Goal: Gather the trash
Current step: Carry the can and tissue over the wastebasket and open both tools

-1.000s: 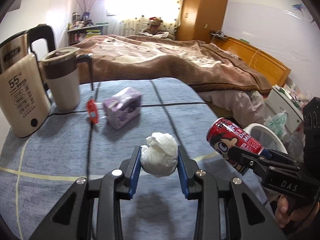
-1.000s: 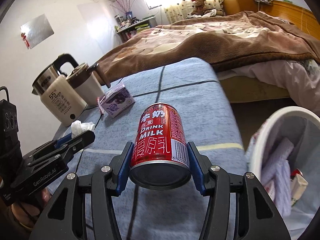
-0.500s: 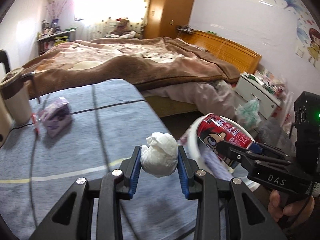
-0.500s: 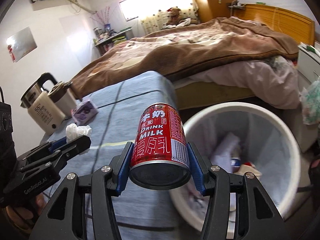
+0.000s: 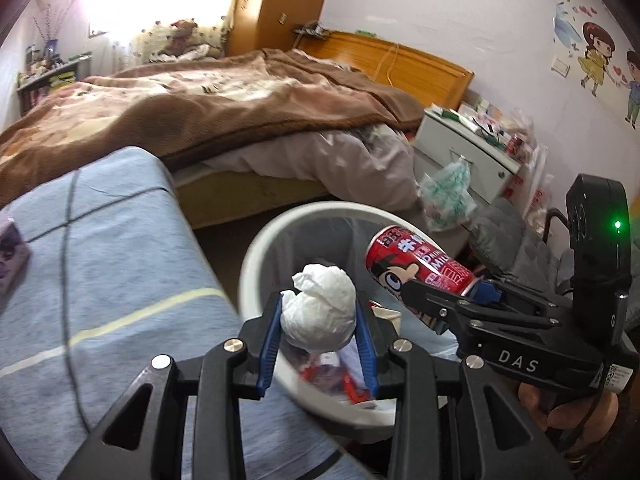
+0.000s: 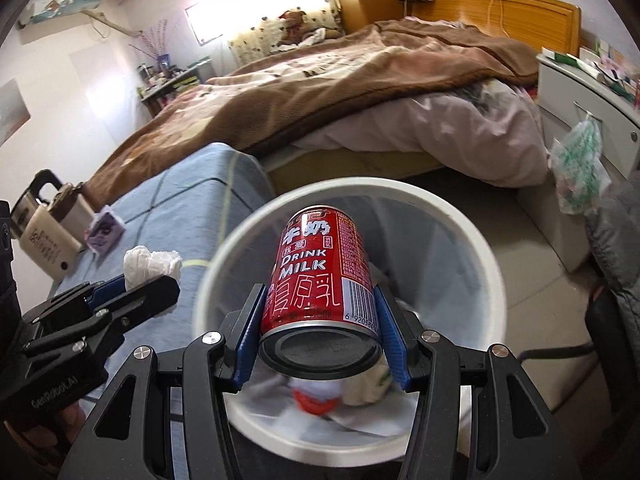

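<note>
My left gripper [image 5: 318, 316] is shut on a crumpled white tissue ball [image 5: 320, 312] and holds it over the near rim of a white trash bin [image 5: 256, 248]. My right gripper [image 6: 320, 320] is shut on a red milk drink can [image 6: 320, 272], held over the open bin [image 6: 472, 240]. The can [image 5: 416, 268] and right gripper also show in the left wrist view, above the bin's right side. The tissue [image 6: 150, 264] and left gripper show at the left of the right wrist view. Wrappers and paper lie inside the bin.
A table with a blue-grey cloth [image 5: 100, 280] stands left of the bin, with a purple tissue pack [image 6: 104, 232] and a kettle [image 6: 44, 232] on it. A bed with a brown blanket [image 5: 200, 112] lies behind. A white nightstand [image 5: 468, 148] and a plastic bag [image 5: 448, 196] stand right.
Both grippers have swung right from above the table to above the trash bin, still holding the tissue and the can. The bin now fills the middle of both views.
</note>
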A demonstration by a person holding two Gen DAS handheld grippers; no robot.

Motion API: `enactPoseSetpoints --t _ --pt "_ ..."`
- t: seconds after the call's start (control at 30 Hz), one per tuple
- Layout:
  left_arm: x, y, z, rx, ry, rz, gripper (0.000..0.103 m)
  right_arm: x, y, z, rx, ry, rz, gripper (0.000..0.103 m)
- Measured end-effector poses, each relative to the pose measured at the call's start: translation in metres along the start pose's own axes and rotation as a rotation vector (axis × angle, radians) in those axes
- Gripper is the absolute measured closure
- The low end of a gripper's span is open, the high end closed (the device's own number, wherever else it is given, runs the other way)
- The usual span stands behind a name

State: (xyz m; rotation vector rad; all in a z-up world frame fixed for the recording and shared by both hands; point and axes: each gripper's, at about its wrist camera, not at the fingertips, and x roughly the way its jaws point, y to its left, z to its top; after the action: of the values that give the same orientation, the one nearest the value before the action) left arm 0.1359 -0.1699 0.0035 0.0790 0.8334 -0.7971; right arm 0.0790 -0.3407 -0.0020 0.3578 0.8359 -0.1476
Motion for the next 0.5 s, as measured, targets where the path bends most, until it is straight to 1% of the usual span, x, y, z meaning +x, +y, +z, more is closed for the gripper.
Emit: enactPoseSetpoints --t 0.2,0.3,0.37,0.43,0.5 --pt "0.014 -0.017 0.004 0.02 0.024 -0.014 0.067 0.009 -0.018 -0.001 0.004 0.032 -0.016 0.049" --pt "0.018 -0.021 0.005 0.025 0.029 -0.009 0.067 0.015 -0.026 -0.002 0.001 0.054 -0.028 0.049" --pt "0.021 -0.024 0.006 0.026 0.033 -0.021 0.065 0.017 -0.029 -0.002 0.001 0.063 -0.047 0.049" --pt "0.024 -0.026 0.005 0.029 0.036 -0.02 0.058 0.018 -0.03 -0.003 -0.002 0.068 -0.055 0.049" --pt "0.024 -0.027 0.005 0.032 0.036 -0.025 0.056 0.019 -0.032 -0.003 -0.004 0.074 -0.062 0.049"
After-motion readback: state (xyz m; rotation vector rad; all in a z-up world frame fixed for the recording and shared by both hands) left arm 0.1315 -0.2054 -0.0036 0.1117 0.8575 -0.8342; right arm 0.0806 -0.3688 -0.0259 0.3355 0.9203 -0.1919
